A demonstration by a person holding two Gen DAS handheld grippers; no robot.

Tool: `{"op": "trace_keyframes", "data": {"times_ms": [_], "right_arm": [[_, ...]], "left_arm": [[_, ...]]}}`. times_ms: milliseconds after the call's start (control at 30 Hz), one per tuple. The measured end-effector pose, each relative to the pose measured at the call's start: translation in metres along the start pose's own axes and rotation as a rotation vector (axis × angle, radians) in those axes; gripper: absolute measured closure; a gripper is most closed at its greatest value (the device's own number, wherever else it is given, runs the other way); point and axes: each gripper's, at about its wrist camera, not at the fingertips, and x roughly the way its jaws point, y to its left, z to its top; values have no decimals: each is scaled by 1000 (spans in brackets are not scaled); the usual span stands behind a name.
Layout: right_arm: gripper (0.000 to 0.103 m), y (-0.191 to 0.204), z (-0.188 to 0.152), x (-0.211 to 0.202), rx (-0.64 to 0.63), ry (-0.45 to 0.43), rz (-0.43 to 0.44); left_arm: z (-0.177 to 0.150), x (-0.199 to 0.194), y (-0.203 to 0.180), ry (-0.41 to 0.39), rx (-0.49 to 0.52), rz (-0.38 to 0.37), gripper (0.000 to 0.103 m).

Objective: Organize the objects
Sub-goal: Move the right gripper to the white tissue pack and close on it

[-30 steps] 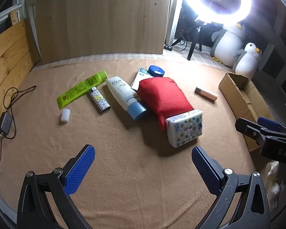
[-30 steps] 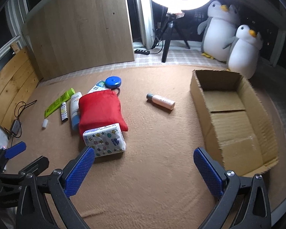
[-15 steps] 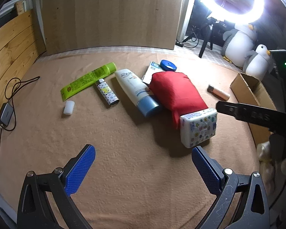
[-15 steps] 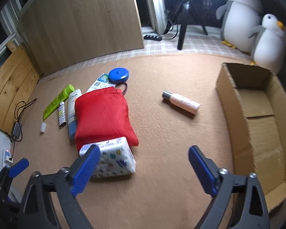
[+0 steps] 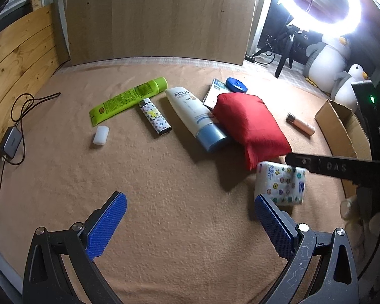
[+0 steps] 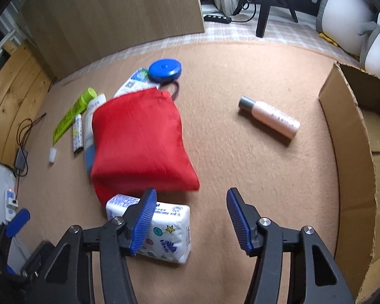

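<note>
A tissue pack [image 6: 169,230] printed with stars lies on the tan mat, against the near edge of a red pouch [image 6: 139,141]. My right gripper [image 6: 192,195] hangs just above the pack with its jaws closing. Its left finger [image 6: 141,217] overlaps the pack's top, the right finger stands over bare mat, and neither pad presses on the pack. In the left wrist view that same gripper [image 5: 329,166] reaches in from the right over the tissue pack [image 5: 281,185]. My left gripper [image 5: 190,215] is open over bare mat with nothing between its fingers.
A pink bottle [image 6: 268,116] lies between the pouch and an open cardboard box [image 6: 347,131] on the right. Left of the pouch lie a sunscreen tube [image 5: 195,116], a lighter [image 5: 154,117], a green tube [image 5: 129,98] and a white cap [image 5: 100,134]. A blue tape measure [image 6: 164,69] sits behind.
My right gripper has come down and forward over the tissue pack, and its jaws have narrowed from wide open. The left gripper has drifted slightly and stays open.
</note>
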Motion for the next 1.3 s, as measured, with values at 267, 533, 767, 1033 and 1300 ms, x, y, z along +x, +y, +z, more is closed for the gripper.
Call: {"op": "trace_keyframes", "data": {"times_ms": [267,533,767,1033,1300], "right_arm": [[50,-1,-25,1,-9,30,40],[36,-21,-46,-23,92,0,91],[32,-40,-56,-19,202,57,171],[33,-34,-56,-8,207,82,232],[61,-26,-51,0,181,126,266]], "left_arm": [[-3,5,-9,17,22,-24,0],[-1,29,-29,90,101,-143,0],[0,53,-46,158,151,-228,3],[-1,64,-56,203,174,-316,27],[0,63,-64,215,178,-392,51]]}}
